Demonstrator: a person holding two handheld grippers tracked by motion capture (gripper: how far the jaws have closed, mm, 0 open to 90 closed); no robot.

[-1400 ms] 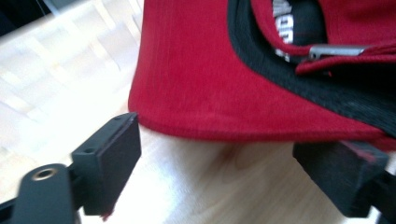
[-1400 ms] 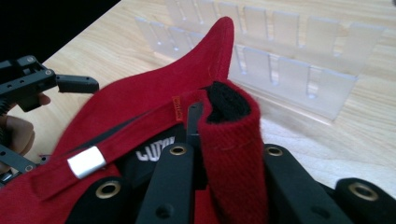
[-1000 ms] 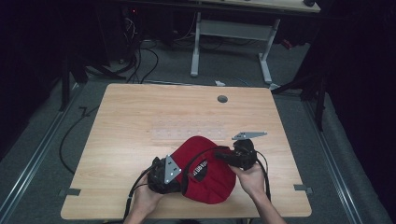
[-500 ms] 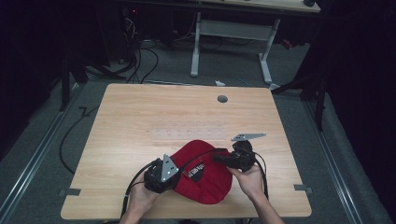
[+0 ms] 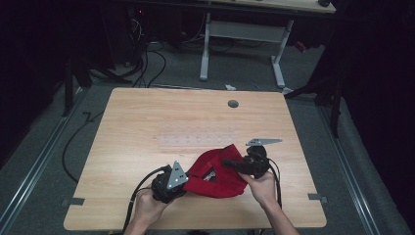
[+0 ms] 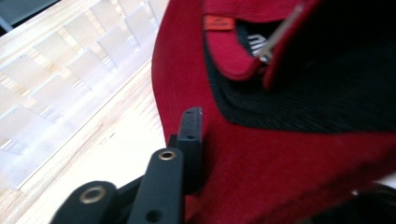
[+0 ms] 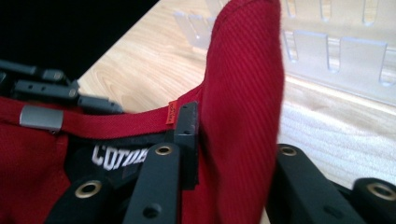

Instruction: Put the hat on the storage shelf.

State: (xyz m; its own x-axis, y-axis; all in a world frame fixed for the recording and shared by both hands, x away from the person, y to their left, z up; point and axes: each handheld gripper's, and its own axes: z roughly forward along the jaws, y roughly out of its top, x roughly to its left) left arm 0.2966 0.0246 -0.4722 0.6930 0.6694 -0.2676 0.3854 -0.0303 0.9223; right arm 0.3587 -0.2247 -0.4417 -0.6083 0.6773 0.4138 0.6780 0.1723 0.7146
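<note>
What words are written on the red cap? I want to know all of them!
"COTOR": white stitched letters on the black band inside the red cap, as far as they show; a hand-held gripper's black jaw covers the rest.
Small orange tag on the cap's edge: print too small to read.
White marks beside the metal buckle in the left gripper view: too blurred to read.

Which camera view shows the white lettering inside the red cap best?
The right gripper view: the white lettering is near and partly readable on the red cap's black inner band. The left gripper view shows a blurred scrap; the high view shows a tiny pale speck.
</note>
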